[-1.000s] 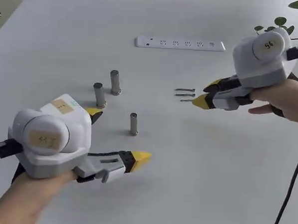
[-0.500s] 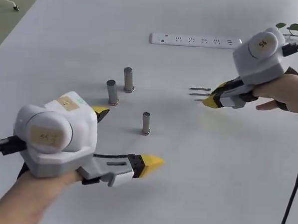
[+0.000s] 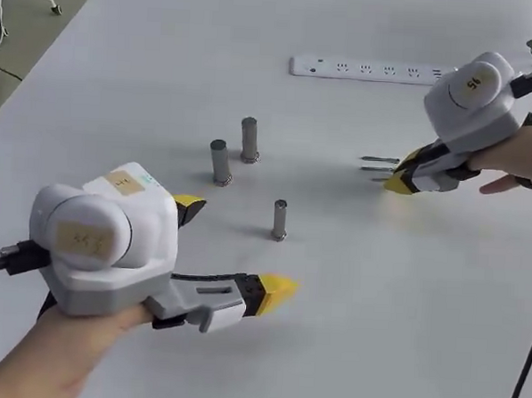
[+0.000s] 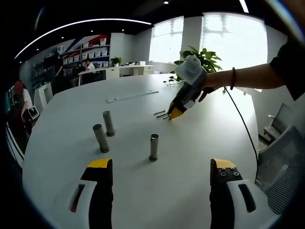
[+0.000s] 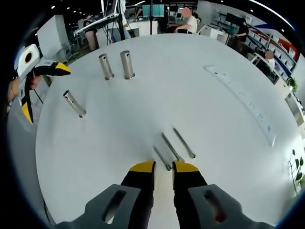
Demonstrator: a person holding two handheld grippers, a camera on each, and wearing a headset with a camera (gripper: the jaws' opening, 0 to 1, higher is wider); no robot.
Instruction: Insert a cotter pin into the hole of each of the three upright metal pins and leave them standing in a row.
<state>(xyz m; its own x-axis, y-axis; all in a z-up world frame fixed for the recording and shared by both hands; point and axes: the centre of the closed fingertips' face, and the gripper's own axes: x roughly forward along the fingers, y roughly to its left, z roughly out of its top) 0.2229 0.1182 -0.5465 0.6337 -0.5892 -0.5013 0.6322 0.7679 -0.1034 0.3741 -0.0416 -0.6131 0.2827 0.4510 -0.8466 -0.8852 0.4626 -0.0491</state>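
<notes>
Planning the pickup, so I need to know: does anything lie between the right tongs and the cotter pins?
Nothing visible does. Bare table separates the right tongs from the three cotter pins; the upright metal pins stand well aside.

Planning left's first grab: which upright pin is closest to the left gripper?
The lone pin, standing apart from the other two pins and right ahead of the left gripper's open jaws.

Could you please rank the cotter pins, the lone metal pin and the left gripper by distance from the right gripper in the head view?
1. cotter pins, just ahead of the right gripper.
2. lone metal pin, mid-table.
3. left gripper, opposite side.
</notes>
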